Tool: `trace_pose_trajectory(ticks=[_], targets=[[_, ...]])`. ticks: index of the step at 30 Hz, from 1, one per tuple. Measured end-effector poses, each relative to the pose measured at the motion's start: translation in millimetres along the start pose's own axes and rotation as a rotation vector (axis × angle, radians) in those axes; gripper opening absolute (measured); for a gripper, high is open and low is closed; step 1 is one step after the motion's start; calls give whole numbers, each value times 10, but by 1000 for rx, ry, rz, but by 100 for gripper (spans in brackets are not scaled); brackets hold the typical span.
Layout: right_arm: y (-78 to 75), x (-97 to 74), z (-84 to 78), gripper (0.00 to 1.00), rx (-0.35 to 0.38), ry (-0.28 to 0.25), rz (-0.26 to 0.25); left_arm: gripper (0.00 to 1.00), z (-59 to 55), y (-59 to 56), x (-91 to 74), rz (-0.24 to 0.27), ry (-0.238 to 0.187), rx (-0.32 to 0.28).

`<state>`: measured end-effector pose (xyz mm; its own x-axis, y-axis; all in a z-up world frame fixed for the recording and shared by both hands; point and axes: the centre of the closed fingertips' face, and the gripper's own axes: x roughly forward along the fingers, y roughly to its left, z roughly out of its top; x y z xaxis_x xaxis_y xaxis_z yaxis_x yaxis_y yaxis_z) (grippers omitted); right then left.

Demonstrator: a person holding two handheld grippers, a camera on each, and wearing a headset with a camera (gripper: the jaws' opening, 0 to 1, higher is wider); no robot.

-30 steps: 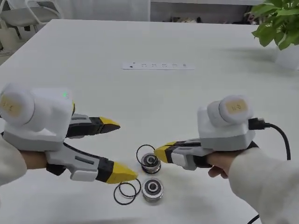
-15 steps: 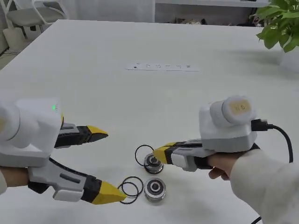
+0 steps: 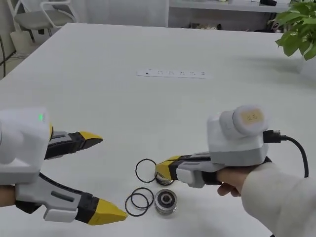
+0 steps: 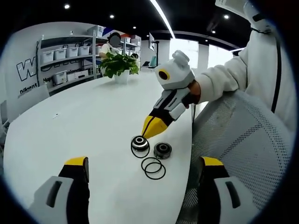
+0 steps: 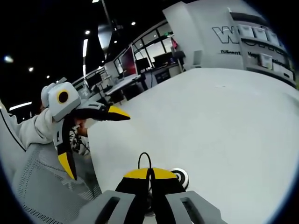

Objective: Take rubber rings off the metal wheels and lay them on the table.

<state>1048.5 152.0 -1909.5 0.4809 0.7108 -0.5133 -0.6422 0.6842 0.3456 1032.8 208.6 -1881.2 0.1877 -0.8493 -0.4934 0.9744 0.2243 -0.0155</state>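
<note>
Here, the rubber ring (image 3: 146, 170) you were working lay looped out on the table (image 3: 163, 113), one edge caught at its metal wheel (image 3: 164, 178). Your right gripper (image 3: 160, 172) had its jaws together on that edge; in the right gripper view a black loop of the ring rose from between the closed yellow tips. The second wheel (image 3: 165, 201) stood just beside the first, nearer you, and looked bare. Two freed rings (image 3: 139, 200) lay overlapping next to it.

To finish this step well, you would probably have drawn the pinched edge up and outward, low over the table, so the rubber slipped clear of the rim rather than stretching. Nothing held the wheel, so it could have dragged or tipped along with the ring. Your left gripper (image 3: 113, 177) hovered near with its jaws wide apart and nothing between them, well placed to pin the wheel down. The ring could then have gone beside the other two.

As for writing, a yellowish sticker (image 3: 253, 117) on top of the right gripper carried marks too small to read. A white strip (image 3: 170, 73) farther up the table was also illegible. In the left gripper view the wall lettering (image 4: 25, 70) began with a large "W"; the smaller line beneath it was unclear.
</note>
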Motion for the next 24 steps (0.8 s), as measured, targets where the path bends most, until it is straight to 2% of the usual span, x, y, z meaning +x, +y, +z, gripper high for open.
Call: trace_pose_trajectory(ticks=[13, 18, 24], targets=[[292, 137, -263, 0, -29, 101, 89, 99, -61, -33, 21, -7, 28, 21], [269, 177, -396, 0, -19, 141, 82, 98, -91, -58, 36, -18, 46, 31], [201, 166, -394, 0, -5, 140, 60, 97, -103, -47, 38, -16, 49, 26]])
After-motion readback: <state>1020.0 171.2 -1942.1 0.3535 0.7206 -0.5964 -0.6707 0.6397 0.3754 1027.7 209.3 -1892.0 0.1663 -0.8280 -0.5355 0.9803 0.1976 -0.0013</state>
